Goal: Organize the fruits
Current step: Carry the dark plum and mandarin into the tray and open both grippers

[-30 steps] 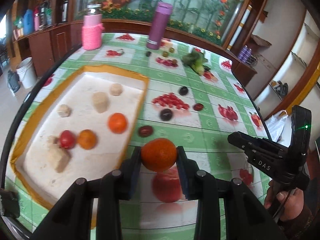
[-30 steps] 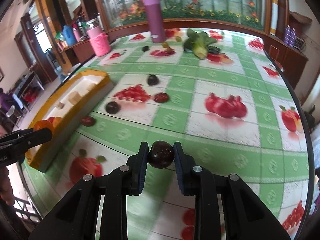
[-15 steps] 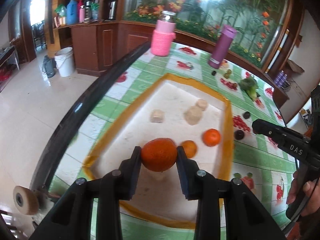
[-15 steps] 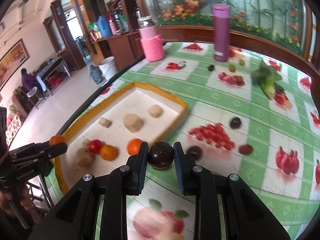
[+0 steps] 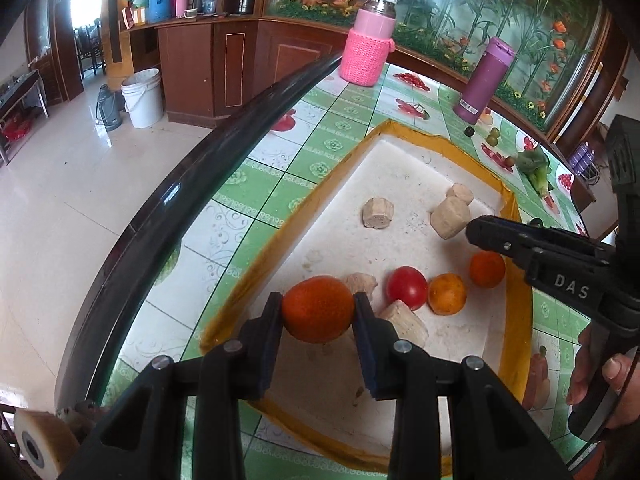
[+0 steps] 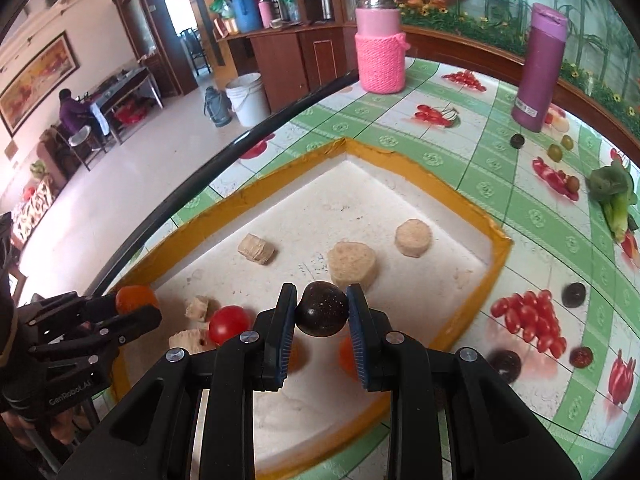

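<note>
Nearest the left wrist camera, the left gripper (image 5: 318, 309) pinches an orange fruit (image 5: 318, 308) between its two pads, held over the near corner of the white tray (image 5: 400, 184) with the yellow rim. The right gripper (image 6: 321, 314) is clamped on a dark round fruit (image 6: 321, 314) over the same tray, and its fingers hide most of two orange fruits beneath it, of which only slivers show beside the pads. In the left view those two small oranges (image 5: 447, 293) lie clear on the tray floor next to a red tomato (image 5: 407, 288). Around them sit pale beige chunks (image 5: 378, 213); what they are cannot be told. At the right edge of that view a person's hand (image 5: 600, 376) grips the handle of the other tool, cut off by the frame. Beyond the tray, the table (image 6: 496, 184) wears a green and white cloth printed with fruit, so real fruit and printed fruit are hard to tell apart; a few dark round pieces (image 6: 574, 294) lie loose to the right. Farther back stand a pink knit-covered jar (image 6: 380, 54), a purple flask (image 6: 540, 68) and a green leafy vegetable (image 6: 614, 196). Past the table's dark edge are a glossy tiled floor, a white bucket (image 6: 247, 98), wooden cabinets, and a seated person (image 6: 74, 110) far off at the left.
</note>
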Tool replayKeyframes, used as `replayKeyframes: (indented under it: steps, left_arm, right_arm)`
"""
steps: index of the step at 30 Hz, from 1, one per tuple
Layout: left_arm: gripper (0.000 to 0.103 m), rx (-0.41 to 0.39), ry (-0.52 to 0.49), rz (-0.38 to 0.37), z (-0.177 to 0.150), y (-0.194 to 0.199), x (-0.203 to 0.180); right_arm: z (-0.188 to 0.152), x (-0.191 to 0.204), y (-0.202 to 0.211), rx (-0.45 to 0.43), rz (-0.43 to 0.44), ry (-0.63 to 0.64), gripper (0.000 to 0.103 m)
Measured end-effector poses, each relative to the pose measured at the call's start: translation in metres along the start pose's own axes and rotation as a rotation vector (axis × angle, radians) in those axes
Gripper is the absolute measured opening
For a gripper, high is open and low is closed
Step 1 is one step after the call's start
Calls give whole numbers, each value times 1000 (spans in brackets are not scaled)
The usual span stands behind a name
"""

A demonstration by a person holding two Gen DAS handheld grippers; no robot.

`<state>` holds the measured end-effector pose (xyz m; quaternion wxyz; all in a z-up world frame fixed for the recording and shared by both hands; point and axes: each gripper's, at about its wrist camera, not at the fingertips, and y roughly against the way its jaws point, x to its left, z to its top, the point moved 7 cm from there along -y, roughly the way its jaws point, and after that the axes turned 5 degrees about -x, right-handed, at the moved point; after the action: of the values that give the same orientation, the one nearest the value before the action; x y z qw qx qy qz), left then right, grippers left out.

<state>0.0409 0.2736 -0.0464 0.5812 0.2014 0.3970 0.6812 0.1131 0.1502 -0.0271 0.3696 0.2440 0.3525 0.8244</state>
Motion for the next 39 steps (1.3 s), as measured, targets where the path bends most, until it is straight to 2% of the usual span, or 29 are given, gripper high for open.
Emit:
replayKeyframes:
  steps: [12, 24, 26, 28, 30, 39]
  left_arm:
    - [37, 18, 34, 9, 2, -19, 6]
    - [38, 10, -26, 73, 1, -23, 3]
    - [38, 12, -29, 77, 0, -23, 3]
    - [38, 14, -31, 81, 0, -21, 2]
    - [39, 12, -28, 80, -1, -19, 2]
    - [58, -26, -45, 101, -3, 2, 0]
  right_arm:
    - [-1, 13, -33, 62, 39, 76, 25]
    - [-8, 10, -45, 96, 44, 83, 25]
    - [-9, 9, -44, 101, 40, 83, 27]
    - [-11, 9, -42, 104, 33, 84, 32]
    - [-13, 8, -39, 104, 18, 95, 33]
    - [-23, 4, -10, 79, -15, 102, 33]
